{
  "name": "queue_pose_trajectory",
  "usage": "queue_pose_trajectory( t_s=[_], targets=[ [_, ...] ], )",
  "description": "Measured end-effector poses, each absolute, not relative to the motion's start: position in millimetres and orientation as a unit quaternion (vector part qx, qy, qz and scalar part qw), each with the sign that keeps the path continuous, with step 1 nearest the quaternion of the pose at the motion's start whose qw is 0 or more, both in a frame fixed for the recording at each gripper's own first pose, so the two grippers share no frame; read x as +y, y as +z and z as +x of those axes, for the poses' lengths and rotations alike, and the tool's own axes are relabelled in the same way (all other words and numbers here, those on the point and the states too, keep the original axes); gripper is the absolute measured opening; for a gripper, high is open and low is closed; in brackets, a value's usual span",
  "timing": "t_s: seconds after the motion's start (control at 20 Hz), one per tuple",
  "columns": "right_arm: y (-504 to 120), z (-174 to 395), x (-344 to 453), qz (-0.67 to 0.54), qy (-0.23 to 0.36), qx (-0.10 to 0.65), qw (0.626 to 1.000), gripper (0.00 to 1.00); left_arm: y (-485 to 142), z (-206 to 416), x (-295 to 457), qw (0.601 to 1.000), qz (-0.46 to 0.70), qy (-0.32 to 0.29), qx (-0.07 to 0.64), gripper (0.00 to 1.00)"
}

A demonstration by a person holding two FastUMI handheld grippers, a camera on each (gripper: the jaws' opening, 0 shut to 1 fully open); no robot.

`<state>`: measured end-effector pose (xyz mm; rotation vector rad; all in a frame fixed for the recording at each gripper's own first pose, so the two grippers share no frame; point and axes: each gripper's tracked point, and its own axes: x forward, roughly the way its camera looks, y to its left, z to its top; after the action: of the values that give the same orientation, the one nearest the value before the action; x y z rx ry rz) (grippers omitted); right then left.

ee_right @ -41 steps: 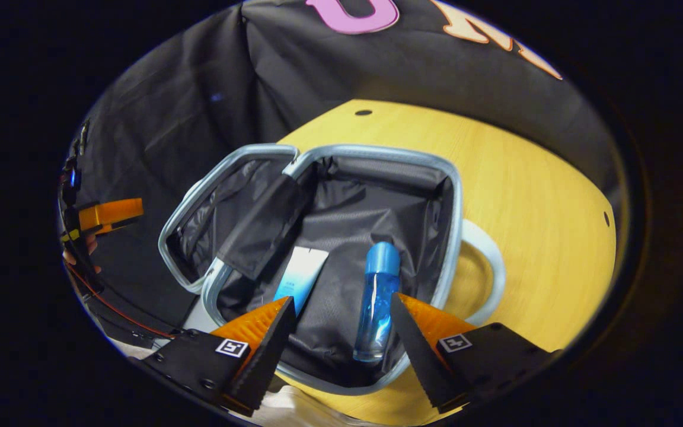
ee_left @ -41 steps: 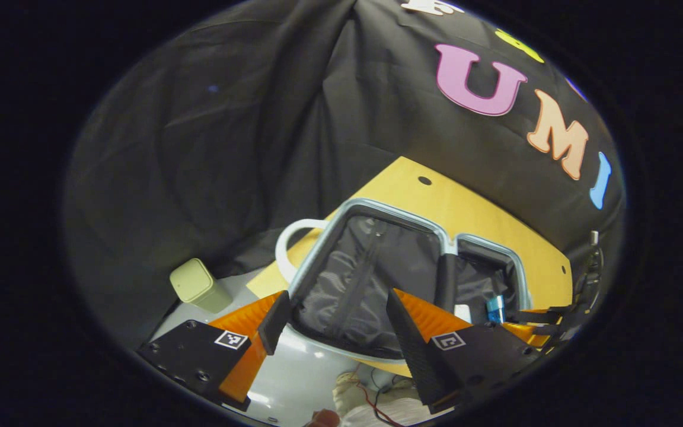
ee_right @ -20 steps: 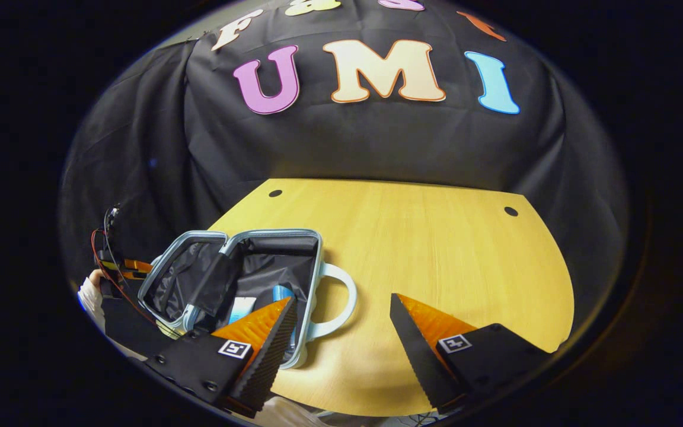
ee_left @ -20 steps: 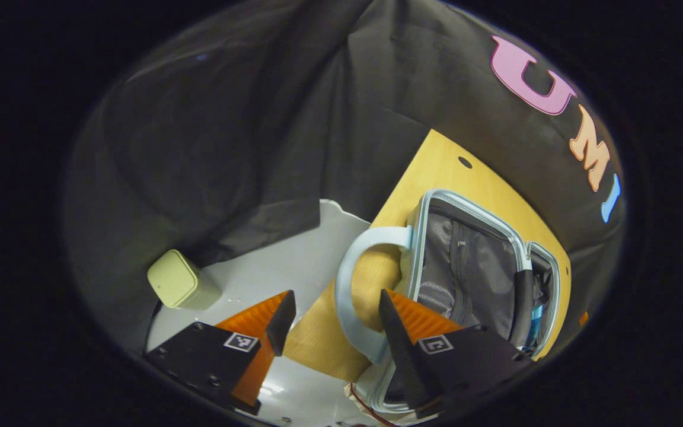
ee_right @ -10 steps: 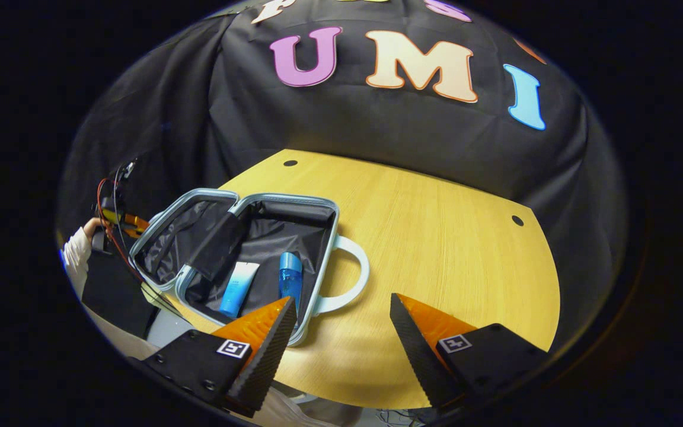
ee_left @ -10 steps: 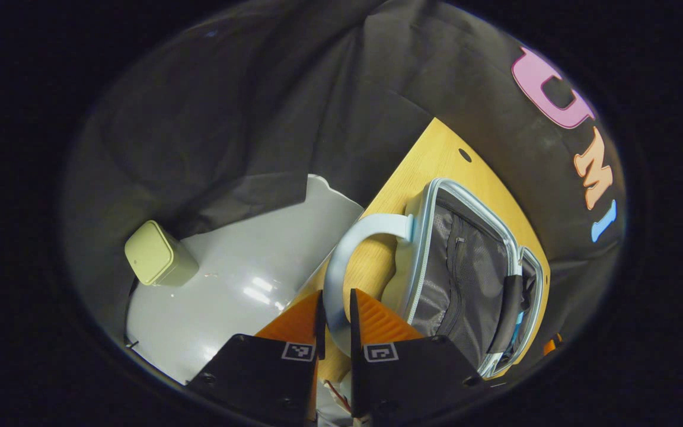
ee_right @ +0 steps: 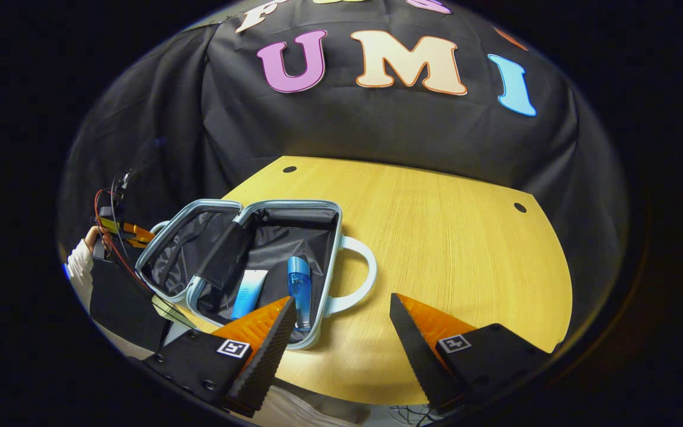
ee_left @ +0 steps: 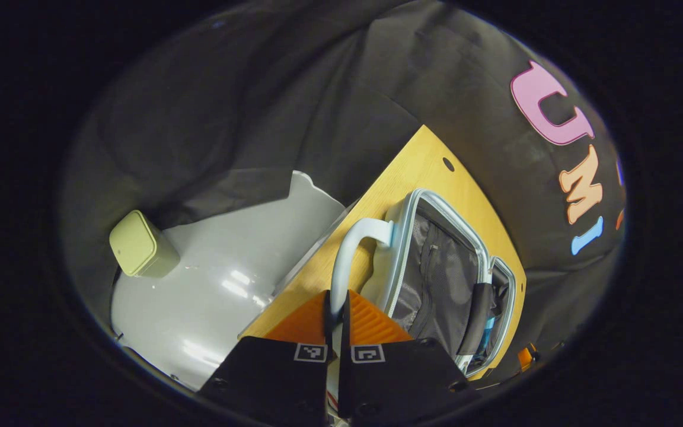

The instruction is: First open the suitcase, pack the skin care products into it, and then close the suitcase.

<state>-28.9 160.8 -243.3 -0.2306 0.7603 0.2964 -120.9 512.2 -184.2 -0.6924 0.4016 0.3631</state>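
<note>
Here the left gripper [ee_left: 335, 320] pinches the curved pale handle [ee_left: 347, 249] of the open, fabric-lined suitcase [ee_right: 270, 237] on the wooden counter [ee_right: 448, 237]; the right gripper [ee_right: 341, 332] hovers, fingers wide, beside the tube [ee_right: 249, 293] and bottle [ee_right: 299, 284] inside.

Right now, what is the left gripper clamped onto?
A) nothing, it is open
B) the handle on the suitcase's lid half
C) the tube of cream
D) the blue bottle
B: in the left gripper view the left gripper has both fingers closed on the pale curved handle of the open suitcase, while the blue bottle and the tube lie inside the other half.
</note>
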Motion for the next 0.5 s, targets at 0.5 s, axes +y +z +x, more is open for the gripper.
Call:
queue_pose_trajectory(
  t_s=[0.5],
  targets=[
    [-240.1, -24.0, 133.2, -0.087, 0.108, 0.365, 0.92, 0.96, -77.5, -141.5, 464.0, 0.931, -0.291, 0.167, 0.142, 0.0]
  ],
)
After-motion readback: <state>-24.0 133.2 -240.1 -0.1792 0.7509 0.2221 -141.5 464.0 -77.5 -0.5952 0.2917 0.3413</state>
